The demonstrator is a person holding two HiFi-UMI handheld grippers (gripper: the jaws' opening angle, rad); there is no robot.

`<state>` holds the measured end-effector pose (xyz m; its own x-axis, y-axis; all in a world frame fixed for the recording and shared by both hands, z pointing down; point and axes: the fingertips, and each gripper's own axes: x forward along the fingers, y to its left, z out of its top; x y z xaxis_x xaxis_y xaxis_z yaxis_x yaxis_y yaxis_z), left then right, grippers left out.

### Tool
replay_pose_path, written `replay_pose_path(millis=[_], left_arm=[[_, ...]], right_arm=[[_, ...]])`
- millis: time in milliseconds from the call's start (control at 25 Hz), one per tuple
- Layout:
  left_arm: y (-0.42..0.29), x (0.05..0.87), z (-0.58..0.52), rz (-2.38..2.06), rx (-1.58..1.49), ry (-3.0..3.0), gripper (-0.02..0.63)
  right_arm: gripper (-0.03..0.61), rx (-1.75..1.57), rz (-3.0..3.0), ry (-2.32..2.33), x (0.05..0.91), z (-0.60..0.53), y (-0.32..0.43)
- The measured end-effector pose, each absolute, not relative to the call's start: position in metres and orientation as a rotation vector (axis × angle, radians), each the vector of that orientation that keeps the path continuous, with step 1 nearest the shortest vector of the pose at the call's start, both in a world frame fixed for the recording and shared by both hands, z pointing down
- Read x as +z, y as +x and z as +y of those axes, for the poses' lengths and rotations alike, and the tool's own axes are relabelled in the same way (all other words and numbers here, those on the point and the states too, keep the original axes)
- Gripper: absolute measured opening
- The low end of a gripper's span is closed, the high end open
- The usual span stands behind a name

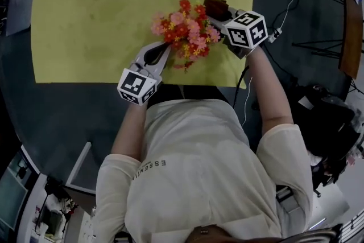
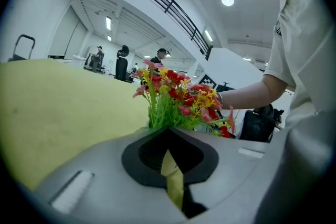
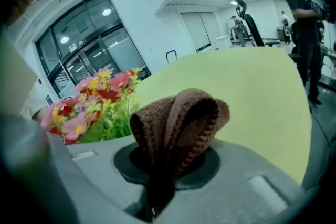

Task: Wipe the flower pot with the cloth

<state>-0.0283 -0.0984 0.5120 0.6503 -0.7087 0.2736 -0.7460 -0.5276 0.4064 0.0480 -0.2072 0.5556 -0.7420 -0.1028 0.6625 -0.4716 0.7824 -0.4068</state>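
With your right gripper [image 1: 215, 11] fingers clamped on the brown cloth [image 3: 178, 118] and left gripper [image 1: 164, 49] fingers clenched beside the flowers [image 1: 185, 31], sweep the cloth low under them, where the pot should sit.

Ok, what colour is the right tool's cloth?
The cloth is brown; clearest in the right gripper view.

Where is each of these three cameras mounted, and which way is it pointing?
Head view: on the person's head, looking steeply down at the yellow-green mat, flowers, left gripper and right gripper; shirt, left arm and right arm show.
Left gripper view: on the left gripper, looking along its shut jaws at the flowers; the person's right arm and shirt show.
Right gripper view: on the right gripper, looking past the brown cloth in its jaws across the mat; the person blurs the left edge.
Shared: all three show flowers and mat.
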Motion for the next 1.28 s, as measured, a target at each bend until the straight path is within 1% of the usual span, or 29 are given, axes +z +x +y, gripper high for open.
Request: replay_pose_path(millis=[200,400,720,1000,1280], left_arm=[[-0.04,0.506,-0.102,-1.377,-0.014,2.279,0.017],[-0.033,0.506,-0.11,-1.459,0.006,2.267,0.017],[-0.031,0.508,-0.115,-1.514,0.008,2.222,0.017],[-0.028,0.513,-0.112,-1.529,-0.008,2.18,0.017],[-0.035,0.514,-0.111,-1.549,-0.033,2.159,0.017]], right_arm=[[0.046,0.706,-2.394,0.149,0.548,-0.228,0.009],[0.046,0.589,-2.39,-0.091,0.553,-0.233,-0.018],[0.046,0.802,-2.296,-0.575,0.549,-0.206,-0.065],[0.046,0.864,-2.107,-0.805,0.551,-0.176,-0.064],[0.046,0.905,-2.062,-0.816,0.551,-0.177,-0.045]])
